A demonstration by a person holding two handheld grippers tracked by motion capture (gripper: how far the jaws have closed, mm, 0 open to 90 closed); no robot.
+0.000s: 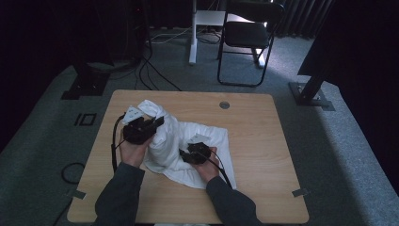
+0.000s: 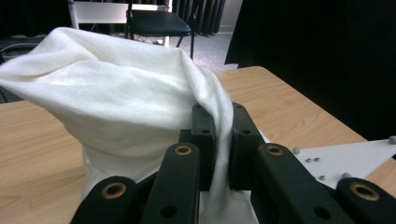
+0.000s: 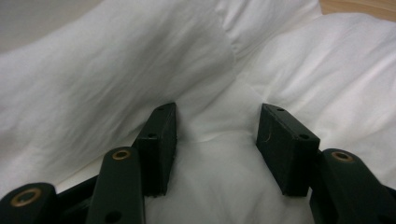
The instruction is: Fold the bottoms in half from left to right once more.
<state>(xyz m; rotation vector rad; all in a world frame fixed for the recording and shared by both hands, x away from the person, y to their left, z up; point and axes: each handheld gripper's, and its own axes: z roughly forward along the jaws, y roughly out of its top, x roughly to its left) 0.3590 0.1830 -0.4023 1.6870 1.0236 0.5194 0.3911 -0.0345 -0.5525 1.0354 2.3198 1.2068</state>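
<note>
A white cloth [image 1: 209,134] lies crumpled on the wooden table [image 1: 254,141]. Its left part is pulled up into a tall fold [image 2: 116,102]. My left gripper [image 1: 159,122] is shut on an edge of that fold, and the fabric runs down between its two pads [image 2: 219,116]. My right gripper [image 1: 183,155] rests low on the middle of the cloth, pointing left toward the raised fold. Its jaws stand apart [image 3: 217,116] with a soft bulge of cloth [image 3: 215,154] between them, and the pads do not squeeze it.
A round cable hole [image 1: 224,105] sits near the table's far edge. Beyond the table stand a black folding chair [image 1: 247,33] and a white post [image 1: 192,42], with cables [image 1: 155,70] on the grey carpet. Bare tabletop lies right of the cloth.
</note>
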